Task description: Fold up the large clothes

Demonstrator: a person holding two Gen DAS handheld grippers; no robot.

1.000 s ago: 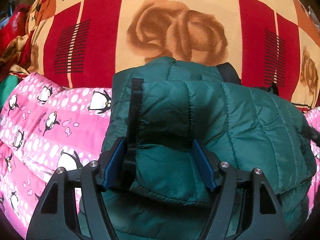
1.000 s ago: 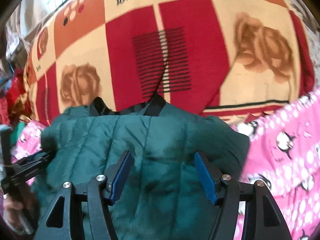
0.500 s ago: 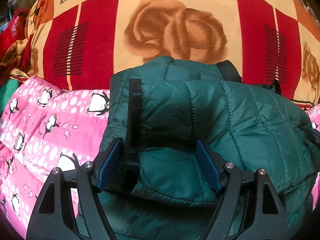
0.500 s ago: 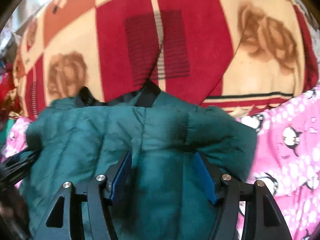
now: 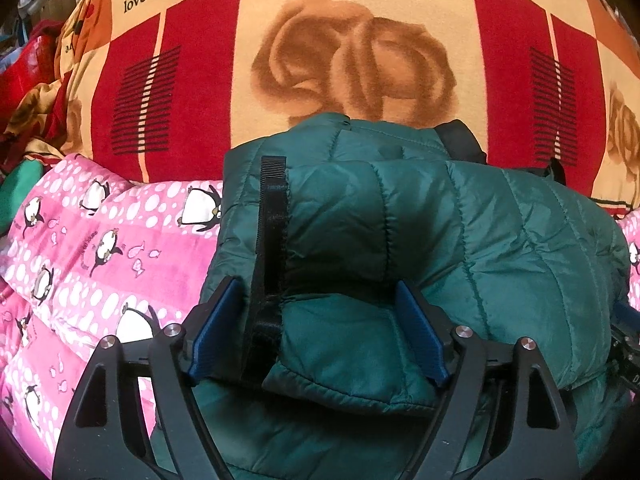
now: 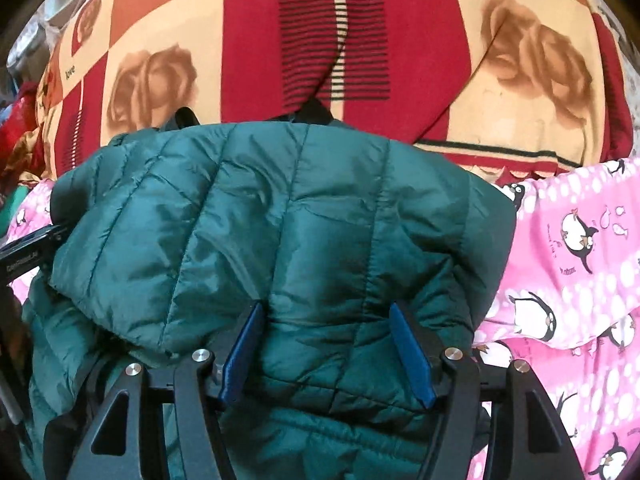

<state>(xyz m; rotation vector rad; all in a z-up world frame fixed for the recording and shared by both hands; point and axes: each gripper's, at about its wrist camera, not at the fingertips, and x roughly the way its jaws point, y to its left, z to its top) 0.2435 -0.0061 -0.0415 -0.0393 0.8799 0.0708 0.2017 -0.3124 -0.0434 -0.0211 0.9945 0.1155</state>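
A folded dark green quilted puffer jacket (image 6: pixel 280 232) fills the centre of the right wrist view, lying across a pink penguin-print blanket (image 6: pixel 568 280) and a red, orange and cream rose-patterned blanket (image 6: pixel 420 40) printed with the word "love". The right gripper (image 6: pixel 328 352) straddles a bulging fold of the jacket, its blue pads (image 6: pixel 412 356) pressed into the padding on either side. At the left edge, part of the other black gripper (image 6: pixel 28 252) meets the jacket.
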